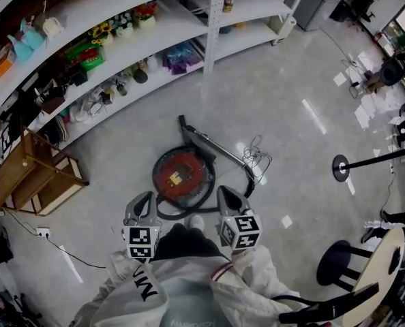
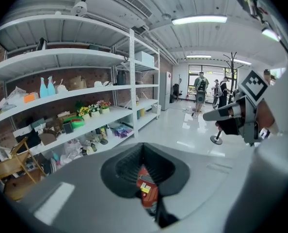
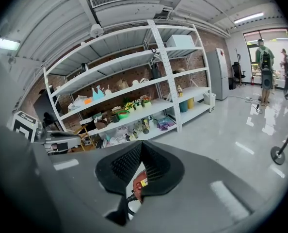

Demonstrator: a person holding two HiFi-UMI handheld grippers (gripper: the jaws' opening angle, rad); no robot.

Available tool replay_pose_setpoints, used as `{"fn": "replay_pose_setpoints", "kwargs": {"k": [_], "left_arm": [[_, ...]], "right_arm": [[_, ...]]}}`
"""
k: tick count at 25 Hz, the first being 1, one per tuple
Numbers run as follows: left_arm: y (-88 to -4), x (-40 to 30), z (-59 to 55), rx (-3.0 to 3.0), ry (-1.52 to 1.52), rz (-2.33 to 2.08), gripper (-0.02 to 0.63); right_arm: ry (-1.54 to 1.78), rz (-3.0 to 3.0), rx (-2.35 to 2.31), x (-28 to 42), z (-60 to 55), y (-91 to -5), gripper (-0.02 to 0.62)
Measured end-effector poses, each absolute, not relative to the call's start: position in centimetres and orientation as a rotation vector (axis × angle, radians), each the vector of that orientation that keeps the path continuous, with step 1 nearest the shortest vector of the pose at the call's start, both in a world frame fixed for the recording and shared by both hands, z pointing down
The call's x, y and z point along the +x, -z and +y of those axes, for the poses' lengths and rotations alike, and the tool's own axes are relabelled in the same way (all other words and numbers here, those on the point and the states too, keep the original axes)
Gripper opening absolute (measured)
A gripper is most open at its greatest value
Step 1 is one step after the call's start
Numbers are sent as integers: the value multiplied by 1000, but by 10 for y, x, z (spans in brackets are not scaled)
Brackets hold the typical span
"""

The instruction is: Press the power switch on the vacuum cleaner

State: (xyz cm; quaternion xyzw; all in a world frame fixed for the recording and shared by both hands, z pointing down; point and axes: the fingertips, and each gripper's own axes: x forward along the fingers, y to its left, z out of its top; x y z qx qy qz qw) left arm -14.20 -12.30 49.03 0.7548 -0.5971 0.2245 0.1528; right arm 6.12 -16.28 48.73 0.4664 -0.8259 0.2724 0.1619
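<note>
A round red vacuum cleaner (image 1: 181, 175) sits on the grey floor just ahead of my feet. Its dark hose loops around it and a grey wand (image 1: 213, 146) runs off to the right. My left gripper (image 1: 142, 205) hangs just short of the vacuum's near left edge, and my right gripper (image 1: 228, 199) hovers just off its near right side. Both stand above the floor, apart from the vacuum. In the left gripper view the jaws (image 2: 143, 147) meet at their tips, shut and holding nothing, with the red body (image 2: 148, 188) showing below them. The right gripper (image 3: 140, 144) is likewise shut and holding nothing over the vacuum (image 3: 140, 182).
Long white shelves (image 1: 155, 43) full of small goods run along the far side. A wooden chair (image 1: 32, 172) lies tipped at the left. A loose cable (image 1: 257, 157) lies right of the vacuum. A round stand base (image 1: 340, 167) and a dark stool (image 1: 339, 263) stand at the right.
</note>
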Motion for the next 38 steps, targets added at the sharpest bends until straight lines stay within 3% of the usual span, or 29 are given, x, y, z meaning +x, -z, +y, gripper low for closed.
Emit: {"fn": "replay_pose_setpoints", "kwargs": {"k": [20,38], "left_arm": [[-537,-146,-144,2170,-675,-1600,0],[-647,-135,-147,2114,-784,-1480,0]], "right_arm": [[-823,-2286,1341,43,-170,-523,0],[-893,-2220,1337,47,-171,-586,0]]}}
